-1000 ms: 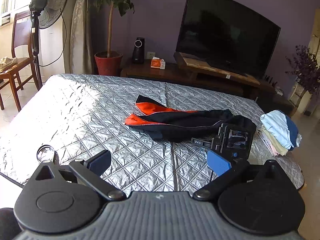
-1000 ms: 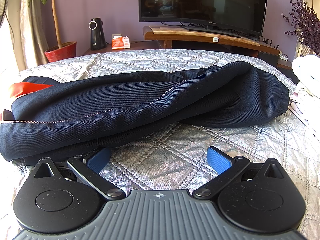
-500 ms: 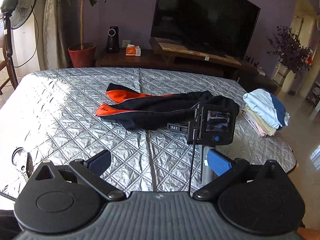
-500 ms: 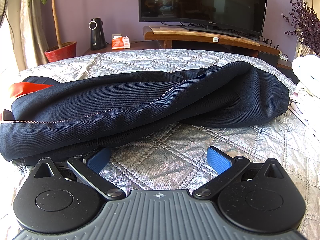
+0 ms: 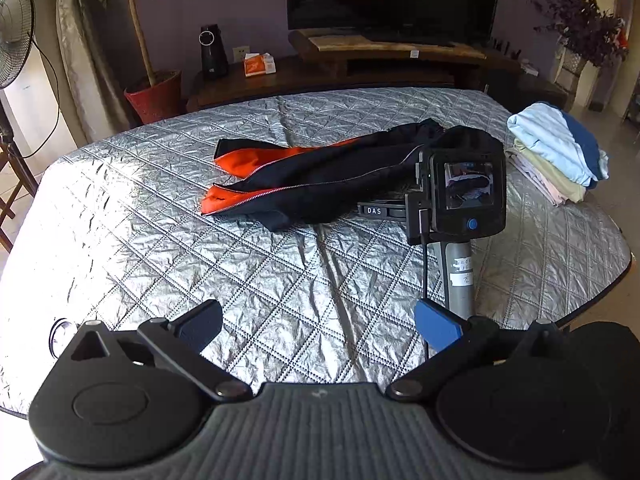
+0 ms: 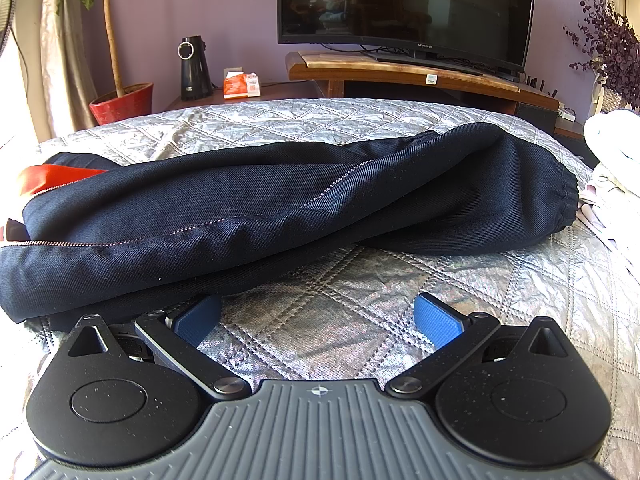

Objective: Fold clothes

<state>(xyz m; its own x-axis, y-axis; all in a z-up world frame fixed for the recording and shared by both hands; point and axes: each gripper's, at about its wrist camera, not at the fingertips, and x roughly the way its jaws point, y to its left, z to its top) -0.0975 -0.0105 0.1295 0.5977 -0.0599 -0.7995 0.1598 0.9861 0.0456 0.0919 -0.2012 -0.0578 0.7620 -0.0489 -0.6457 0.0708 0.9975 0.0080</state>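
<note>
The dark jacket [image 5: 320, 184] lies bunched up on the bed [image 5: 160, 240], not folded yet. A folded pile [image 5: 556, 152] sits at the right. The left claw [image 5: 320, 322] and the right claw [image 6: 318, 318] are both wide open, holding nothing.

Both views are lit by daylight entering from the left, on the side of the potted tree [image 5: 132, 20]. On the silver quilted cover [image 5: 160, 240] strong glare is produced nearest that side, where the foil is washed almost to white in the left wrist view; away from the tree the cover is rendered in duller grey. The left edge of the right wrist view is blown out as well. Soft reflections are carried by the dark television screen [image 6: 404, 4]. Straight lines are bent outward by the fisheye lens, and the frame corners are darkened. Focus is kept sharp throughout, without motion blur.
</note>
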